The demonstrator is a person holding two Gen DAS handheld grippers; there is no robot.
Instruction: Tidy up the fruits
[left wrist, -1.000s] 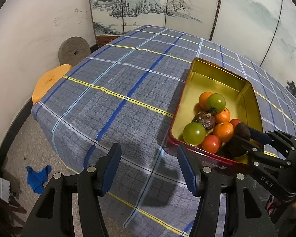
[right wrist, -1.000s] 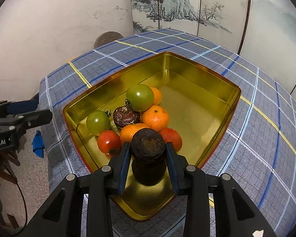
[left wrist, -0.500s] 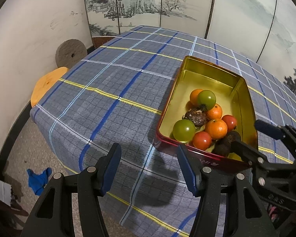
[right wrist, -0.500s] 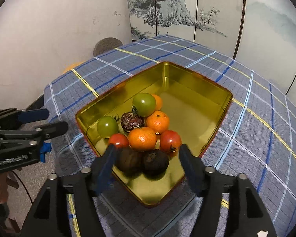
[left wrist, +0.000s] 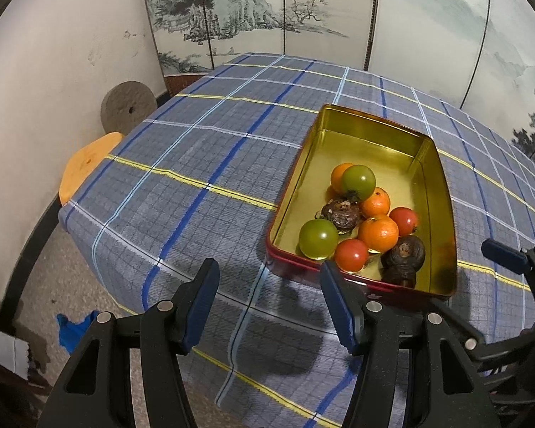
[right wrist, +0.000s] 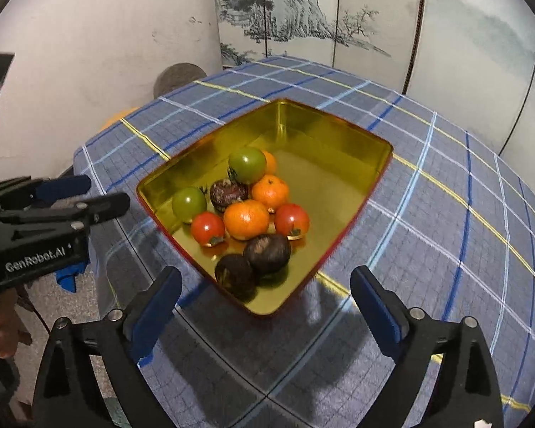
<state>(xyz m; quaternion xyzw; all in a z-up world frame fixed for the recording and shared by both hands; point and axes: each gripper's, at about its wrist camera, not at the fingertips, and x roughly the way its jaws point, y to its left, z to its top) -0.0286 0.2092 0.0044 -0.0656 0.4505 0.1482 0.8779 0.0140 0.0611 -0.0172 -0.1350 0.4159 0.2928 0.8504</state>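
Now your right gripper (right wrist: pixel 265 306), jaws opening and empty, hangs over the gold tin (right wrist: pixel 339 135) near the counter's front edge, so dipping could nudge its fruits (right wrist: pixel 246 219).

The right gripper (right wrist: pixel 267 296), clamped a second ago on a dark brown fruit (right wrist: pixel 267 252), is opening its jaws with nothing between them. That fruit lies in the gold tin (right wrist: pixel 339 192), touching a second dark fruit (right wrist: pixel 234 271) near the lower corner. The gripper is drawn back toward the bottom of the frame, clear of the tin. In the left wrist view, the tin sits farther toward the centre.
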